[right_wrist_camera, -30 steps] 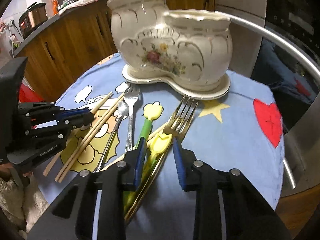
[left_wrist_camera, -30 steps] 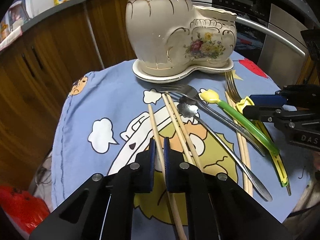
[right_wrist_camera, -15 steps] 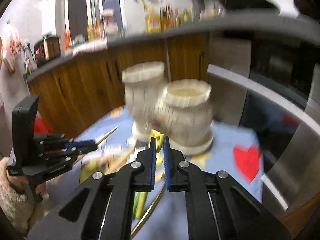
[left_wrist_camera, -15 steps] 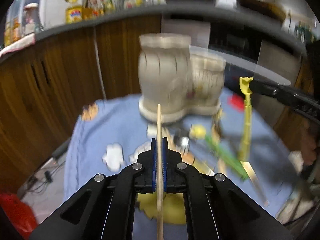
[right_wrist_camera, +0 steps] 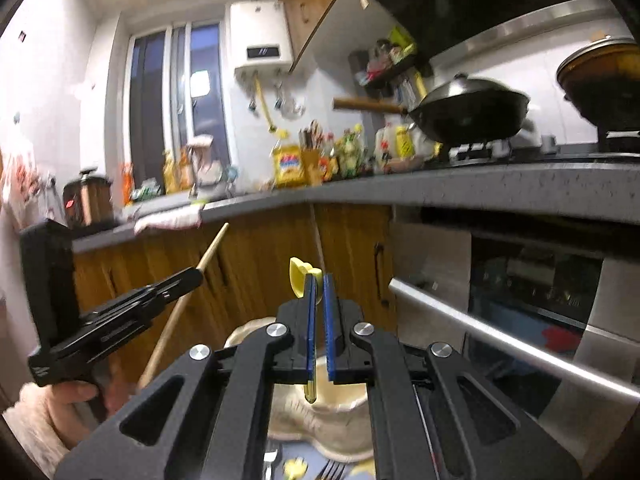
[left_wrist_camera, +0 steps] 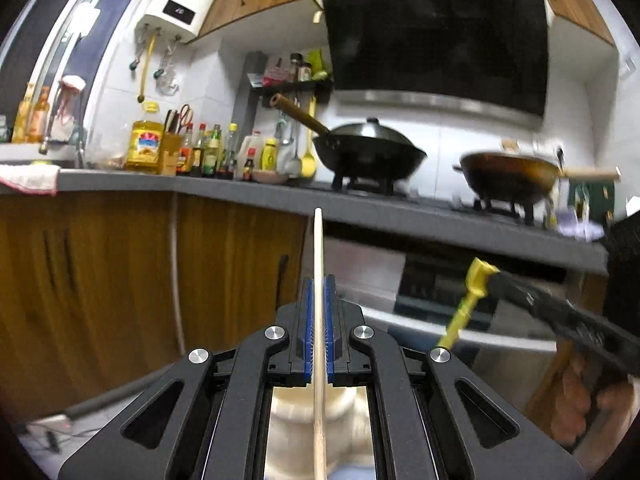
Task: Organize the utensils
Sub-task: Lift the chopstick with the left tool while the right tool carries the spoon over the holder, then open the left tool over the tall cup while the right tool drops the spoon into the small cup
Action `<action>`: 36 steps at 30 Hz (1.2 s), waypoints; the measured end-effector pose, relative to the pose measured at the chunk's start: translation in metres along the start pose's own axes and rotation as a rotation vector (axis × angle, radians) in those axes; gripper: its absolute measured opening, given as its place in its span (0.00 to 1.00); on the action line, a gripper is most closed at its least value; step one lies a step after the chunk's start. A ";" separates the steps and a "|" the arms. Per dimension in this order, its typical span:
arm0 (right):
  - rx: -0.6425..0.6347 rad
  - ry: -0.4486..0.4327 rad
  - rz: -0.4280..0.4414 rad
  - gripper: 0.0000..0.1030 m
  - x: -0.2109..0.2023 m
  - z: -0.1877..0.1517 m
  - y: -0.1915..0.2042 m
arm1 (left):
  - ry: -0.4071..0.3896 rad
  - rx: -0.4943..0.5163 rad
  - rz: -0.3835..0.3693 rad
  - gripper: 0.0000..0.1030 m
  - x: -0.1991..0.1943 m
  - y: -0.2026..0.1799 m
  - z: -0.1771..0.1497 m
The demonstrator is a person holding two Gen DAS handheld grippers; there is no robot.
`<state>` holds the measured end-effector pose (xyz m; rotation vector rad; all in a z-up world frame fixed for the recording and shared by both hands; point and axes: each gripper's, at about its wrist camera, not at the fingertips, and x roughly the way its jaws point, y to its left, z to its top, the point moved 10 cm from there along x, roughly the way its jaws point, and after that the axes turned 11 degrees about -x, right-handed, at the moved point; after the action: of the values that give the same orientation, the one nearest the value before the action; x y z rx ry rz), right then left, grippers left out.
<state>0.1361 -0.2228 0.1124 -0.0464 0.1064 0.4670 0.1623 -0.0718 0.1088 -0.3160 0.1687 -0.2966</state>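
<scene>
My left gripper (left_wrist_camera: 318, 280) is shut on a wooden chopstick (left_wrist_camera: 318, 248) that stands upright between the blue pads, its lower end over the cream ceramic holder (left_wrist_camera: 296, 420) seen below the fingers. My right gripper (right_wrist_camera: 319, 278) is shut on a yellow-handled utensil (right_wrist_camera: 299, 276), also upright, its lower tip just above the holder's opening (right_wrist_camera: 340, 396). Each gripper shows in the other's view: the right gripper (left_wrist_camera: 496, 280) with the yellow utensil (left_wrist_camera: 468, 300), the left gripper (right_wrist_camera: 196, 276) with the chopstick (right_wrist_camera: 212, 246).
Forks and a yellow utensil (right_wrist_camera: 296, 468) lie on the blue cloth (right_wrist_camera: 316, 456) below the holder. Behind are wooden cabinets (left_wrist_camera: 100, 280), a grey counter (left_wrist_camera: 240, 192) with bottles and woks, and an oven with a steel handle (right_wrist_camera: 500, 336) to the right.
Both grippers closed on their utensils, lifted them off the cloth and tilted up. They now hold them upright over the holder, and the views face the kitchen wall.
</scene>
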 end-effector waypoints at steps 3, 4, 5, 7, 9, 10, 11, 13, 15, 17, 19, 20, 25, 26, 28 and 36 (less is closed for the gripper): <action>0.052 0.007 -0.011 0.04 0.013 -0.003 -0.014 | -0.029 -0.044 -0.017 0.05 0.030 0.000 0.012; 0.064 0.019 -0.007 0.04 0.020 -0.008 -0.017 | -0.037 -0.041 -0.014 0.05 0.042 0.000 0.014; 0.063 0.026 -0.007 0.04 0.024 -0.012 -0.018 | -0.047 -0.030 -0.009 0.05 0.050 -0.001 0.016; 0.056 0.034 -0.013 0.04 0.030 -0.022 -0.020 | -0.064 -0.001 0.014 0.05 0.061 0.001 0.015; 0.062 0.051 -0.009 0.04 0.039 -0.029 -0.023 | -0.059 -0.005 0.024 0.05 0.072 0.007 0.012; 0.065 0.057 -0.006 0.04 0.040 -0.032 -0.023 | -0.060 -0.014 0.030 0.05 0.078 0.010 0.013; 0.067 0.065 -0.003 0.04 0.043 -0.036 -0.022 | -0.056 -0.022 0.025 0.05 0.083 0.011 0.013; 0.066 0.078 -0.003 0.04 0.049 -0.041 -0.024 | -0.045 -0.019 0.034 0.05 0.090 0.014 0.009; 0.061 0.091 0.001 0.04 0.053 -0.046 -0.024 | -0.052 -0.006 0.041 0.05 0.089 0.015 0.005; 0.056 0.105 0.005 0.04 0.055 -0.050 -0.022 | -0.055 -0.012 0.043 0.05 0.085 0.017 0.003; 0.053 0.127 0.015 0.04 0.058 -0.056 -0.020 | -0.047 -0.014 0.039 0.05 0.082 0.019 0.000; 0.049 0.136 0.015 0.04 0.059 -0.059 -0.020 | -0.044 -0.007 0.045 0.05 0.080 0.021 -0.003; 0.054 0.181 0.029 0.04 0.066 -0.070 -0.018 | -0.022 -0.031 0.058 0.10 0.063 0.032 -0.016; 0.059 0.193 0.037 0.04 0.068 -0.073 -0.018 | -0.025 -0.043 0.051 0.15 0.056 0.034 -0.018; 0.068 0.215 0.052 0.04 0.072 -0.078 -0.017 | -0.014 -0.051 0.048 0.22 0.047 0.036 -0.023; 0.088 0.203 0.062 0.61 0.070 -0.081 -0.017 | 0.046 -0.015 0.164 0.76 0.017 0.056 -0.051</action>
<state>0.1987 -0.2127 0.0247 -0.0035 0.3281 0.5188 0.1819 -0.0407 0.0410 -0.3082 0.2412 -0.1404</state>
